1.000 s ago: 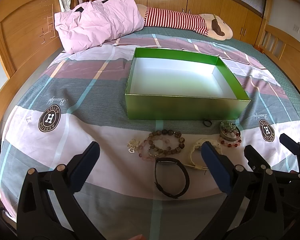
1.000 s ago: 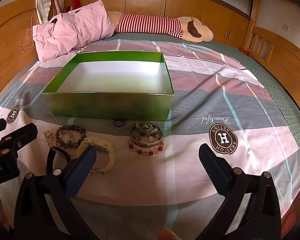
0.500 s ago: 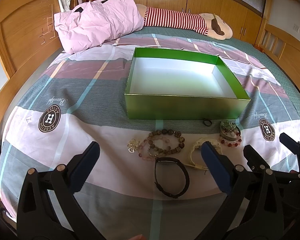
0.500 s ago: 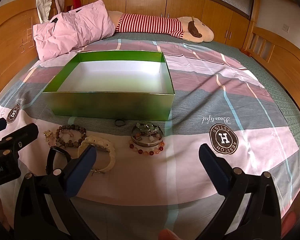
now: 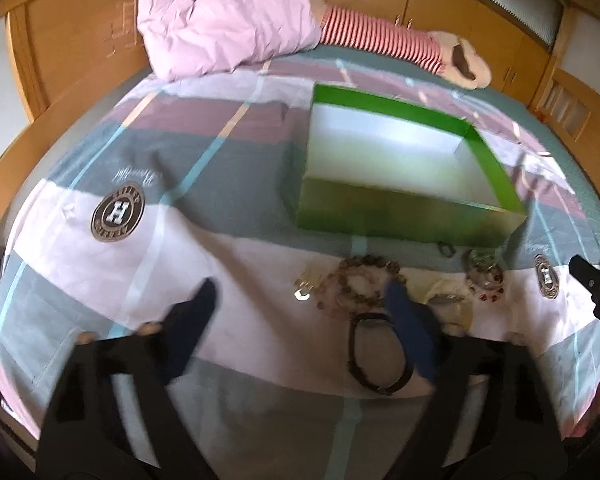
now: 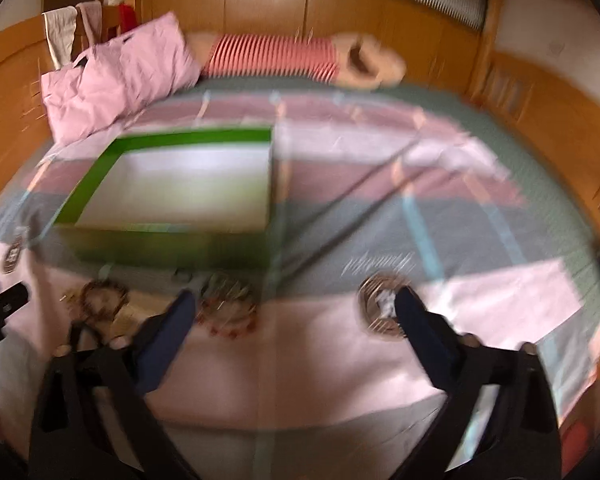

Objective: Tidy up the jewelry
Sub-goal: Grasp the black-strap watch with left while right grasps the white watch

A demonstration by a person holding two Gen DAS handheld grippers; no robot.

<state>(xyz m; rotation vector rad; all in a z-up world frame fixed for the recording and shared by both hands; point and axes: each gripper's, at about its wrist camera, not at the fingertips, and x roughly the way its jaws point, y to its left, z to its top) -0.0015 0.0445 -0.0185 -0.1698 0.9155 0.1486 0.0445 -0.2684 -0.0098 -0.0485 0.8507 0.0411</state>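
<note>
Now the jewelry sits in a loose row on the bed (image 5: 260, 320), just in front of the green box (image 5: 404, 216): a brown beaded bracelet (image 5: 360, 286), a black band (image 5: 378, 354) nearest the camera, a cream bangle (image 5: 446, 300), a small round metal piece ringed by red beads (image 5: 485, 280), a little dark ring (image 5: 444, 249) right against the box's front wall, and a pale sparkly charm (image 5: 308, 282) on the left end. The box is open, white inside, with nothing in it that I can see, so no piece is stowed yet. And here's the change: both views were steady half a second ago, and now they're smeared with motion, tilted and swung, so both hands have set off! The left tongs (image 5: 300, 296) are spread wide and carry nothing, with the right-hand tip over the join of bracelet and band. The right tongs (image 6: 292, 300) are equally wide and bare, one tip beside the red-beaded piece (image 6: 228, 308); that view is too blurred for finer detail. My read is that the first pickup is starting, the approach only, nothing gripped. A pink pillow (image 5: 224, 28) and striped plush toy (image 5: 384, 38) lie well beyond.
</note>
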